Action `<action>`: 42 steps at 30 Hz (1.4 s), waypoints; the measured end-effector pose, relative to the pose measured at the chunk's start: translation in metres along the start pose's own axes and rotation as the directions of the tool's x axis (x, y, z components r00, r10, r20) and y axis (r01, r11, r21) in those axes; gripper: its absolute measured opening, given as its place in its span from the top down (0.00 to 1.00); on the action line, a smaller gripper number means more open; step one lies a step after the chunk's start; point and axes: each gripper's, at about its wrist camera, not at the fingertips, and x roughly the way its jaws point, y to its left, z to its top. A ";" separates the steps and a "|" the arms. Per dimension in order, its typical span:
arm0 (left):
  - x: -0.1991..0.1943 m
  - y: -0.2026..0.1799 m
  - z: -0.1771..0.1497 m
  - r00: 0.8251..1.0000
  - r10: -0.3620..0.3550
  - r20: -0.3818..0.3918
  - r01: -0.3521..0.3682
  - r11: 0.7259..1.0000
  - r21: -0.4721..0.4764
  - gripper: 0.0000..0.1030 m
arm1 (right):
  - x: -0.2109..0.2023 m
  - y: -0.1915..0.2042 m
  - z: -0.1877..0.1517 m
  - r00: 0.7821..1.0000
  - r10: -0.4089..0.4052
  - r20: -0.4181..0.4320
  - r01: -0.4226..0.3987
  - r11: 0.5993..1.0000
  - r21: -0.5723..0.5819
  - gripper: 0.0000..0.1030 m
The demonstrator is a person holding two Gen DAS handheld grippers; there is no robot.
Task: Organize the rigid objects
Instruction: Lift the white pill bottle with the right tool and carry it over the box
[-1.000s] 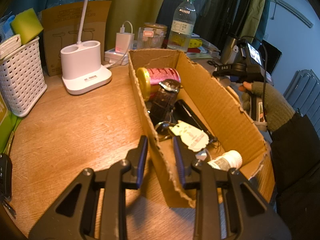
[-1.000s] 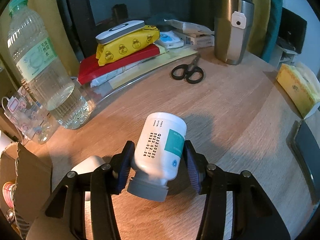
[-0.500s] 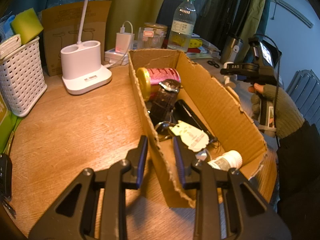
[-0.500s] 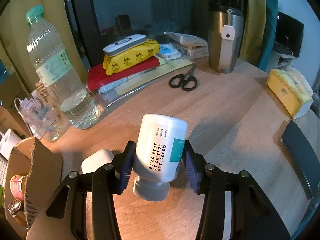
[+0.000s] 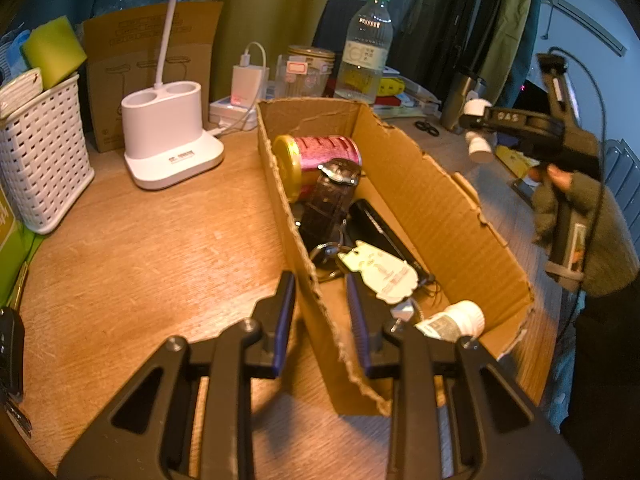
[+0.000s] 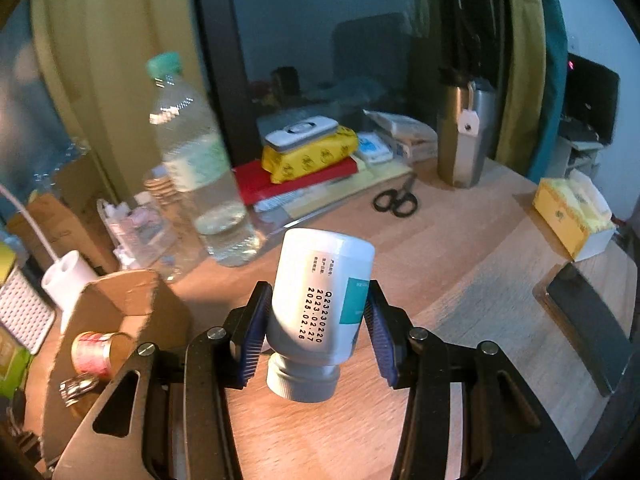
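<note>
One white pill bottle (image 6: 320, 304) sits clamped in the right gripper (image 6: 316, 332), held above the wooden table (image 6: 460, 264), cap toward the camera and base tilted away; the blue pads press on opposite sides of the body, just above the grey cap (image 6: 302, 378). Looks like rigid plastic, probably light, smooth label so likely a bit slippery; mid-body grip as taken seems the sensible hold, and the neck would give less surface. In the left view the same bottle (image 5: 478, 130) shows small at far right, beyond the box's right wall. Left gripper (image 5: 320, 316) has its fingers at a narrow gap straddling the near left wall of the cardboard box (image 5: 436, 208); whether the pads actually press the cardboard I cannot tell. Box already holds a pink can (image 5: 320, 160), brown watch strap (image 5: 328, 200), black flat item (image 5: 384, 232), cat-shaped tag (image 5: 380, 272) and a small white bottle (image 5: 452, 320). Free floor space looks limited, mostly along the right side. The torn right wall stands between bottle and box interior, so it probably needs lifting over. Nearby on the far side: water bottle (image 6: 200, 172), scissors (image 6: 396, 200), steel tumbler (image 6: 464, 132), stacked books (image 6: 296, 176); lamp base (image 5: 168, 136) and white basket (image 5: 40, 152) to the left.
</note>
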 end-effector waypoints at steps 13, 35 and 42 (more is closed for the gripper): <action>0.000 0.000 0.000 1.000 0.000 0.000 0.000 1.000 0.000 0.73 | -0.063 0.049 -0.010 0.993 0.096 0.070 -0.088 0.990 -0.111 0.52; 0.000 0.000 0.000 1.000 -0.001 0.000 0.001 1.000 0.000 0.73 | -0.102 0.134 -0.043 0.966 0.259 0.015 -0.243 0.926 -0.289 0.52; 0.000 0.000 0.000 1.000 0.000 0.000 0.000 1.000 0.000 0.73 | -0.095 0.136 -0.053 0.964 0.266 -0.018 -0.260 0.925 -0.277 0.52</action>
